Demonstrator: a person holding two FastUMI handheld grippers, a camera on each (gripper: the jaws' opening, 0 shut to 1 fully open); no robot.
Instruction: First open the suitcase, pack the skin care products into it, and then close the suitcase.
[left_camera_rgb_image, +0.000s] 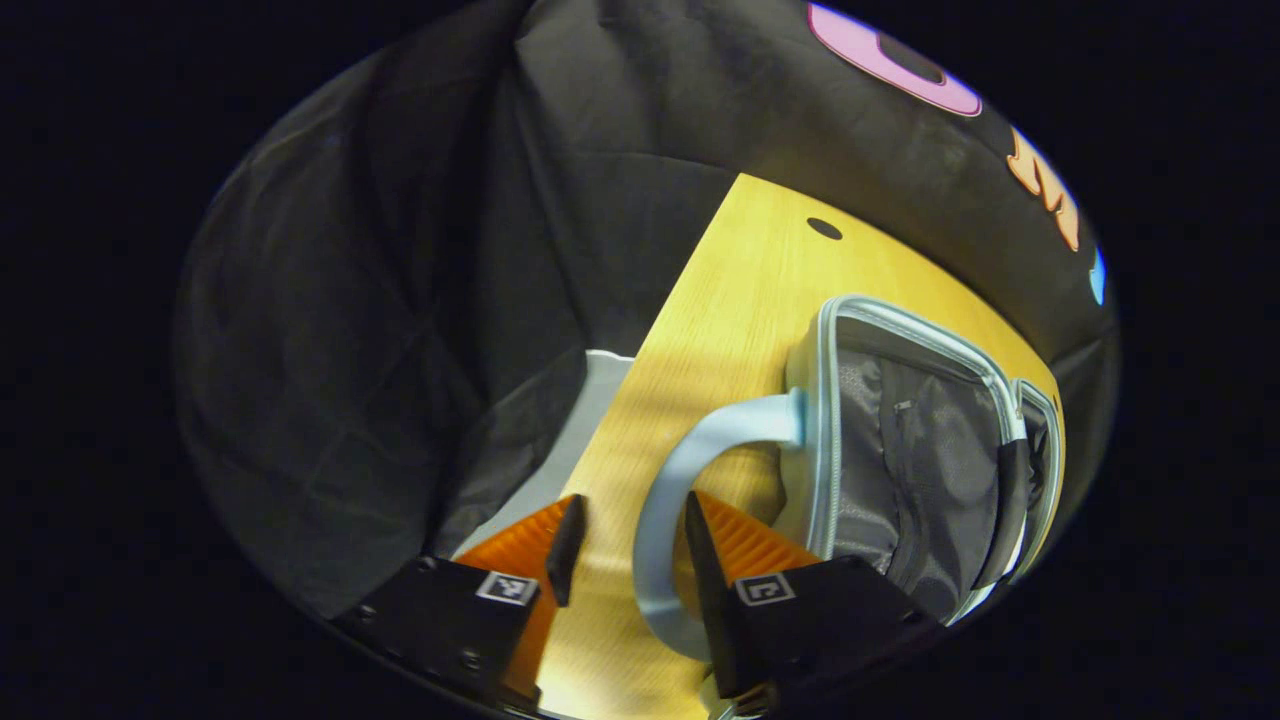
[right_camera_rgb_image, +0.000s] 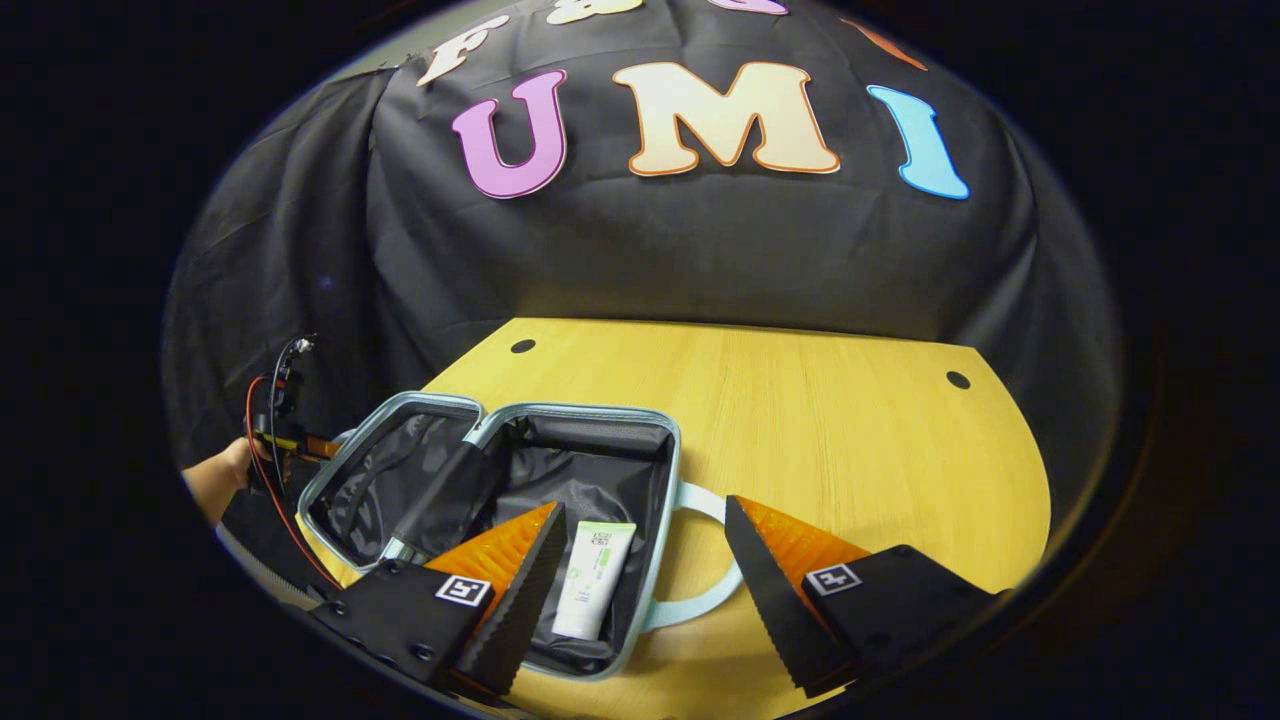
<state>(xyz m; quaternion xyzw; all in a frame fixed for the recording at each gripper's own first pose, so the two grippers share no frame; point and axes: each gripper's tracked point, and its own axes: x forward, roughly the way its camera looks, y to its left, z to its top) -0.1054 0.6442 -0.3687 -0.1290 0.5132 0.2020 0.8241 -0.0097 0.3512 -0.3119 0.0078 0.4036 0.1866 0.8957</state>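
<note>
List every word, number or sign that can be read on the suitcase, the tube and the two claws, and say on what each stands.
Tube in the suitcase: green and dark print, too small to read.
Right markers on the right claw: black and white square patterns, no words.
Left markers on the left claw: the same kind of pattern, no words.
Suitcase: no text to be seen.

Free room: bare worktop (right_camera_rgb_image: 820, 420) right of the suitcase (right_camera_rgb_image: 560, 420).
Obstacle: tube (right_camera_rgb_image: 595, 580) lying in the right half.
</note>
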